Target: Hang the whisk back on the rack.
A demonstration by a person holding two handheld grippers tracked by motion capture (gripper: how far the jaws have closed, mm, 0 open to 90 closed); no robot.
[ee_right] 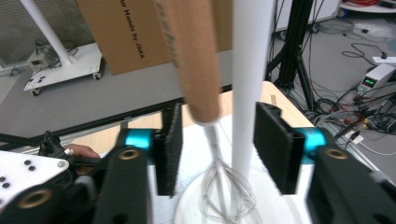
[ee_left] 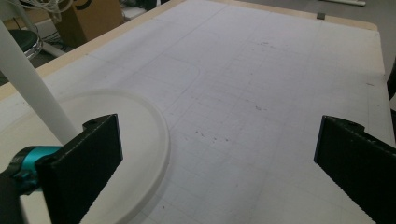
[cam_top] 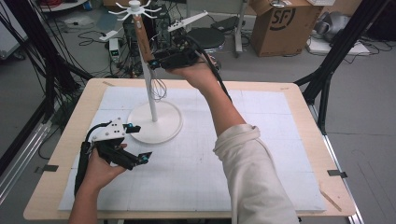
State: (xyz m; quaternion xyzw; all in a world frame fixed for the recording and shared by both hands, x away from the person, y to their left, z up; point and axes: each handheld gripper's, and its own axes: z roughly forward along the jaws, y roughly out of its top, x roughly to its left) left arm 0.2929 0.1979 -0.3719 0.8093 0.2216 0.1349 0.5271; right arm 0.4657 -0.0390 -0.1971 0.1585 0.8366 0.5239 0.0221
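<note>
One whisk (cam_top: 145, 51) with a wooden handle hangs from the white hook stand (cam_top: 154, 122) at the far left of the worktop (cam_top: 280, 154). Between the released jaws of the right gripper (cam_top: 153, 65) sit its handle end and the stand's pole, untouched. Nearer, the left gripper (cam_top: 139, 143) rests wide apart beside the stand's base.

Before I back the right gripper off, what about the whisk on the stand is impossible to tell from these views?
- Hook contact: in the right gripper view the whisk handle's top is cut off by the upper edge; in the high view the stand hooks are too small to tell which one bears it.
- Right gripper: its jaws are apart, but blur hides whether a pad touches the handle or pole.
</note>
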